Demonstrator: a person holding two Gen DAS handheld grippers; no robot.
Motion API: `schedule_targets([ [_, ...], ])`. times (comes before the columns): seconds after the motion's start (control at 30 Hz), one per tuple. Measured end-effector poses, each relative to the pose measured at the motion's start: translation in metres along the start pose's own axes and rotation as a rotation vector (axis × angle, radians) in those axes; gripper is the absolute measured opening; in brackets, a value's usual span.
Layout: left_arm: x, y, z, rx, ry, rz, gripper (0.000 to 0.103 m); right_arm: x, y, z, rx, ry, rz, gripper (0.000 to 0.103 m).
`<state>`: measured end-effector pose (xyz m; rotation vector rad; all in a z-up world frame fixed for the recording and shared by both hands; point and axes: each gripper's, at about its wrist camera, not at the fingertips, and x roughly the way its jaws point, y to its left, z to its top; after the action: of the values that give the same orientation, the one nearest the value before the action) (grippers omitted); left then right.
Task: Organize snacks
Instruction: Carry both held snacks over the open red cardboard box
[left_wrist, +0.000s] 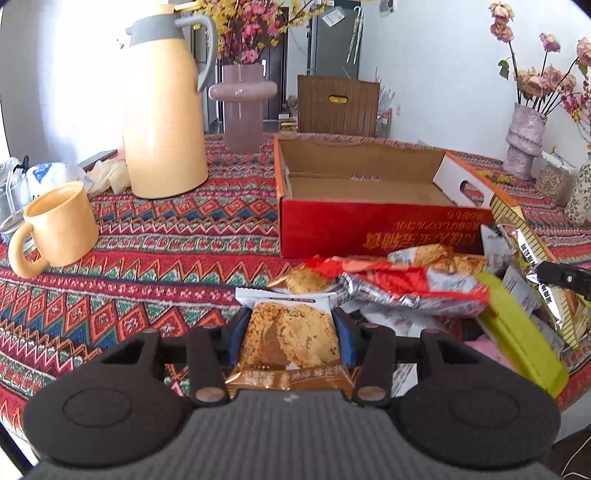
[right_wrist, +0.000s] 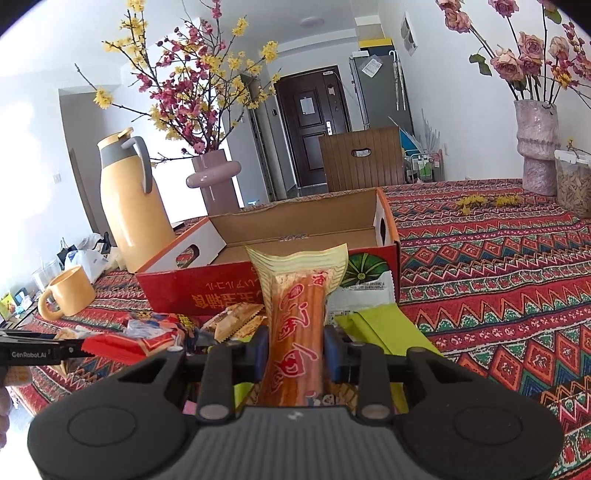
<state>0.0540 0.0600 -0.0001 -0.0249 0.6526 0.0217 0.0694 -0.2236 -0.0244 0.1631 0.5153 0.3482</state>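
My left gripper (left_wrist: 291, 334) is shut on a cracker packet (left_wrist: 290, 339) with a white top edge and brown bottom, held low over the tablecloth in front of the snack pile (left_wrist: 406, 284). My right gripper (right_wrist: 295, 341) is shut on a long orange sausage snack packet (right_wrist: 299, 317) with a yellow crimped top, held upright before the open red cardboard box (right_wrist: 280, 236). The box (left_wrist: 369, 192) is empty inside. A lime-green packet (left_wrist: 517, 332) lies at the pile's right; it also shows in the right wrist view (right_wrist: 380, 325). The left gripper's body shows at the right wrist view's left edge (right_wrist: 33, 352).
A yellow thermos jug (left_wrist: 166, 110) and a yellow mug (left_wrist: 59, 229) stand at the left on the patterned tablecloth (left_wrist: 166, 258). A pink vase (left_wrist: 242, 107) stands behind the box, another vase (left_wrist: 524, 140) at the right. A wooden chair back (left_wrist: 338, 105) is beyond the table.
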Motion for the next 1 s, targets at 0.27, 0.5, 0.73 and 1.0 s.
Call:
schedule_targets([
  [0.27,-0.007,-0.012,0.025,0.003,-0.067,-0.022,0.048,-0.004,0.005,0.021,-0.011,-0.063,-0.001,0.030],
  [0.5,-0.005,-0.021,0.054,0.000,-0.123,-0.023,0.048,0.004,0.007,0.048,-0.024,-0.100,-0.011,0.030],
  [0.73,0.013,-0.029,0.088,-0.010,-0.148,-0.016,0.048,0.032,0.010,0.084,-0.036,-0.110,-0.032,0.030],
  [1.0,0.052,-0.037,0.125,-0.020,-0.136,0.006,0.048,0.087,0.007,0.121,-0.052,-0.050,-0.072,0.030],
])
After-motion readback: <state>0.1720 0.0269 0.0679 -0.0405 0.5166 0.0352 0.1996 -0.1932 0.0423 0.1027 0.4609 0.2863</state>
